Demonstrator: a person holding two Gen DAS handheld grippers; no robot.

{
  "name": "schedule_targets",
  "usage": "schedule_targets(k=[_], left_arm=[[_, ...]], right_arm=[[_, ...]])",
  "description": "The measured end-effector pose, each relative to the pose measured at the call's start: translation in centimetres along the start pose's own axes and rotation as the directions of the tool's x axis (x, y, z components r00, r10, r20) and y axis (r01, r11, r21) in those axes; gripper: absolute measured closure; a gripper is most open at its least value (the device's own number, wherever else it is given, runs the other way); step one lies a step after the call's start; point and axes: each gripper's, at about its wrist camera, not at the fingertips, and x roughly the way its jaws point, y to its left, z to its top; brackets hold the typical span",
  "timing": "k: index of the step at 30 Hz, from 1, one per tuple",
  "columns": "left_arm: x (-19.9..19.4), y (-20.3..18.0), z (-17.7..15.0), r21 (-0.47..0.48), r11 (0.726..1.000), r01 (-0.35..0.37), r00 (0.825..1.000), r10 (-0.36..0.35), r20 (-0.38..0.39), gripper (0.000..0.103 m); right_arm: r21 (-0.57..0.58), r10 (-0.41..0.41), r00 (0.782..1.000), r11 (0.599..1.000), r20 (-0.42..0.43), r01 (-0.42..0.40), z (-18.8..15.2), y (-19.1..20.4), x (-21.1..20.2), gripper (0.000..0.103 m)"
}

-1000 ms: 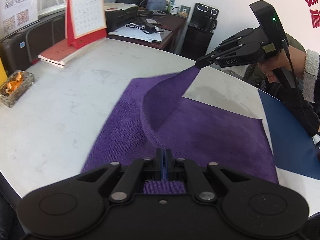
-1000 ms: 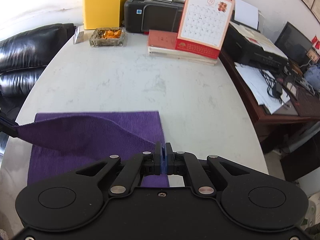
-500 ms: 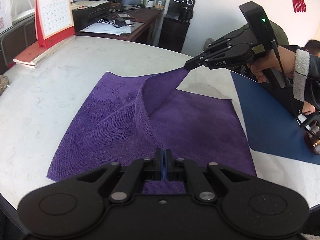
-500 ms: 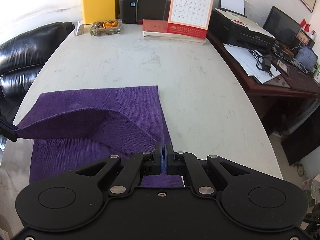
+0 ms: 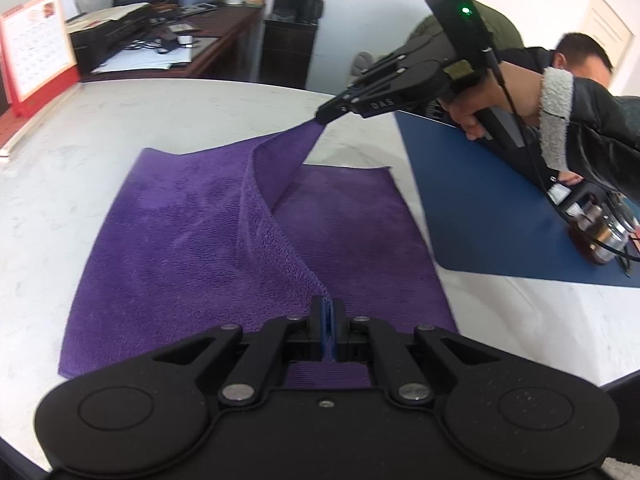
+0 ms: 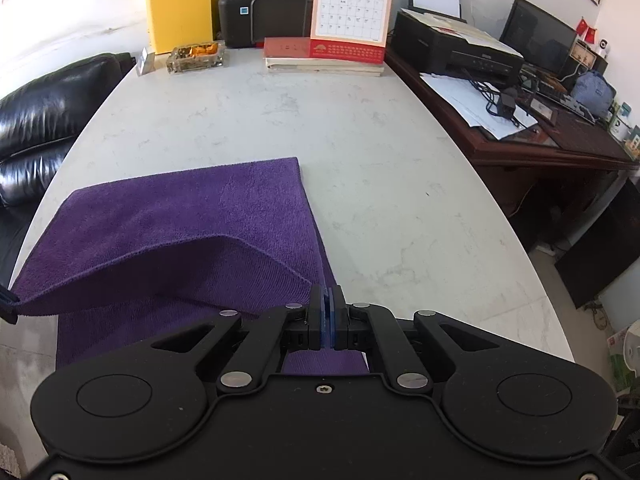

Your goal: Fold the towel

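The purple towel [image 5: 192, 240] lies on the pale bench [image 6: 360, 132], most of it flat, with one edge lifted clear and strung between two grips — a raised flap arching over the lower layer. The left hand-held gripper [image 5: 328, 308] is pressed together on the near corner of that edge; the right hand-held gripper [image 5: 324, 114], seen across the cloth in the left wrist view, is likewise pinching the far corner, its own camera showing the pads closed on the fabric [image 6: 328, 300]. Against the frames of a second and half a second ago, the lifted edge has travelled further across the towel: more of the flat layer now shows on both sides of the flap, and the far edge sits squarer on the bench. Judgement: a fold is in progress, the carried edge not yet laid down on the opposite side. Beside the towel, to the right, lies a blue mat [image 5: 480, 200]; a desk calendar [image 6: 350, 12] stands at the far end, well apart.
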Motion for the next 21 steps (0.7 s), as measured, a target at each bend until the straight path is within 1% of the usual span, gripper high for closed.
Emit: schedule_targets(k=[5, 10, 21], left_arm=[[0.7, -1.0, 0.1, 0.031, 0.999, 0.036, 0.999, -0.035, -0.016, 0.101], [1.9, -1.5, 0.2, 0.055, 0.996, 0.068, 0.997, -0.065, -0.049, 0.101], [4.1, -3.3, -0.5, 0.1, 0.984, 0.144, 0.984, -0.132, -0.119, 0.101]], right_arm=[[0.022, -0.015, 1.0, 1.0, -0.006, 0.015, -1.2, -0.7, -0.5, 0.101], [0.041, -0.025, 1.0, 0.999, -0.014, 0.025, -2.4, -1.3, -0.4, 0.101], [0.073, -0.023, 0.999, 0.997, -0.043, 0.026, -4.9, -2.3, 0.2, 0.101]])
